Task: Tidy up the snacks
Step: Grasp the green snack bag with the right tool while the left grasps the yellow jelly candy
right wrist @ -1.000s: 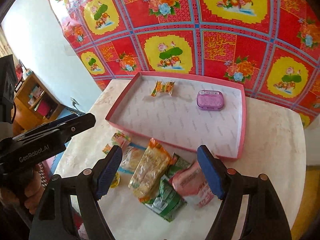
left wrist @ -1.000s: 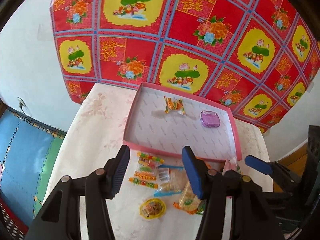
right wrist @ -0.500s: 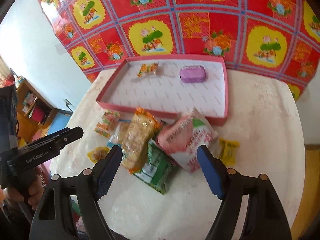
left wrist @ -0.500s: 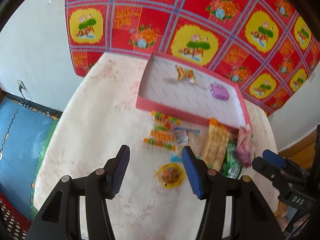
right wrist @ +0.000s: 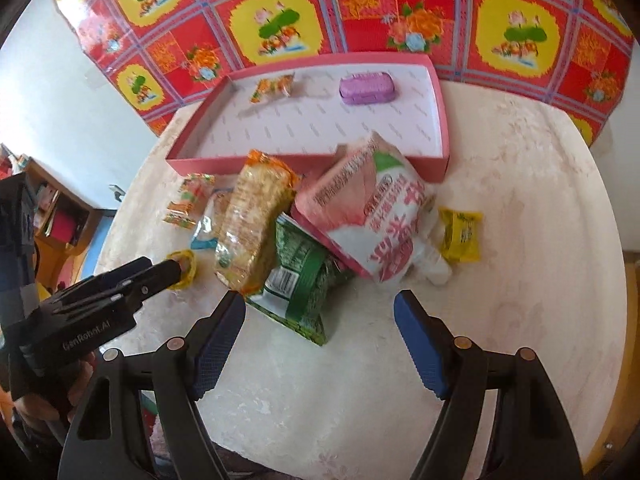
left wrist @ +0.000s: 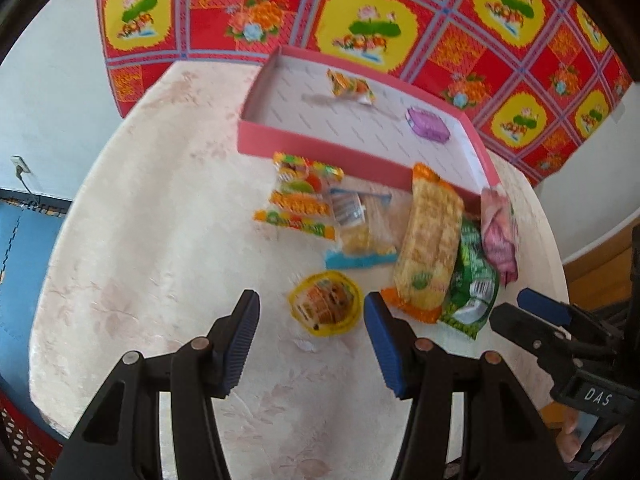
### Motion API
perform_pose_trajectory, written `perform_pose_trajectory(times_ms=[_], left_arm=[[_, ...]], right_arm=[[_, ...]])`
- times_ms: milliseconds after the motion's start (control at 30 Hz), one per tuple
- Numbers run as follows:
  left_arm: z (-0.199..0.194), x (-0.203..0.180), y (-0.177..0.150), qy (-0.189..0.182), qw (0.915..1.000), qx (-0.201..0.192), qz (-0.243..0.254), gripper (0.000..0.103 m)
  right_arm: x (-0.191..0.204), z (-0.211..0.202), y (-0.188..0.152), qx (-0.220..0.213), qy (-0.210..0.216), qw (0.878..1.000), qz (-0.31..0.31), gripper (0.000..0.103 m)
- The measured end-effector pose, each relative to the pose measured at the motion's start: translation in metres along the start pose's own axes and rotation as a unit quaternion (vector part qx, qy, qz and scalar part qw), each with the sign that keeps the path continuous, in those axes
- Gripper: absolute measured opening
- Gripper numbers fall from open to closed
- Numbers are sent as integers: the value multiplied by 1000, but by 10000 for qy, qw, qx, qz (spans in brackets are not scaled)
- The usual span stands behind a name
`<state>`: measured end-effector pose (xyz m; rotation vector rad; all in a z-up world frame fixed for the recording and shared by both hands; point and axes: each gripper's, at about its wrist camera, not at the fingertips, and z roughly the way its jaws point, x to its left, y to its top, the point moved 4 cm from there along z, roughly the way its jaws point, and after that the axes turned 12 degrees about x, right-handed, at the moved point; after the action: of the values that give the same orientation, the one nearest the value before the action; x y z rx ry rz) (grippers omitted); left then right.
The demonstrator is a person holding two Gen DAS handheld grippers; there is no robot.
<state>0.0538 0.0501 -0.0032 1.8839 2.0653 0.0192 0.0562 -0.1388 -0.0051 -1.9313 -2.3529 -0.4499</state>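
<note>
A pink tray stands at the table's far side, holding a small orange snack pack and a purple case. In front of it lie a round yellow snack cup, an orange-yellow bag, a green bag, a pink-white pouch and a yellow packet. My left gripper is open, just short of the yellow cup. My right gripper is open, near the green bag.
Colourful candy strips and a clear blue-edged pack lie left of the bags. The round table has a pale cloth. A red patterned wall hanging is behind it. A wooden shelf stands on the left.
Both grippers have pulled back from the tray toward the table's near side. The snacks in front of the tray now show fully. Both stay open and empty.
</note>
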Motion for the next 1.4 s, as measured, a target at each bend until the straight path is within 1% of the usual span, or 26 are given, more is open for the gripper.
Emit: perform_pose_trajectory(times_ms=[67,133,300,367,467,500,567,633,667,700,767,900,933,967,1000,1100,1267,1400], left_arm=[[6,-1,-2,11,10000,52,39,57],[6,-2,-3,68,9999,-22,129,57],[8,-4,-5,218,9991,-186,308,57],[9,-6,-5,273,9985,-195,429,57],[10,-8,-2,267,9982,-249,473,56],[11,-9,-1,284,9979,-279,504,55],[11,-10,-2,364,9973,-322,551,44],[11,-12,-2,502,9963,-310,632,40],[11,-12,-2,541,9961,-308,628,36],[11,-11,-1,568,9961,-305,600,34],[11,-8,0,526,9967,-313,526,28],[9,-4,1,422,9977,-307,424,25],[9,-3,0,400,9979,-300,409,25],[9,-3,0,380,9981,-295,389,24],[8,-2,0,351,9983,-288,362,24],[6,-1,1,270,9987,-299,298,24],[-6,-2,1,141,9985,-446,298,24],[-16,-3,2,14,9982,-517,300,24]], right_arm=[[3,5,0,42,21,10000,12,79],[6,10,2,80,33,10000,37,79],[13,14,10,8,-108,9999,-23,72],[14,15,12,28,-90,9999,-35,67],[15,20,14,85,-42,9999,-61,65],[14,21,14,92,-41,9999,-54,65],[12,24,15,114,-30,9999,-33,63],[11,27,15,154,4,9999,-7,61],[10,29,15,178,27,9998,-2,61],[10,31,15,209,51,9998,-2,61],[10,33,14,212,112,9997,-21,61],[9,34,16,148,107,9998,-50,59],[9,34,16,144,79,9998,-60,57],[9,34,15,152,90,9998,-72,51],[9,34,15,174,135,9997,-75,41],[10,32,13,190,156,9996,-119,36],[11,22,8,94,286,9994,-192,35],[15,9,5,-77,331,9990,-301,35]])
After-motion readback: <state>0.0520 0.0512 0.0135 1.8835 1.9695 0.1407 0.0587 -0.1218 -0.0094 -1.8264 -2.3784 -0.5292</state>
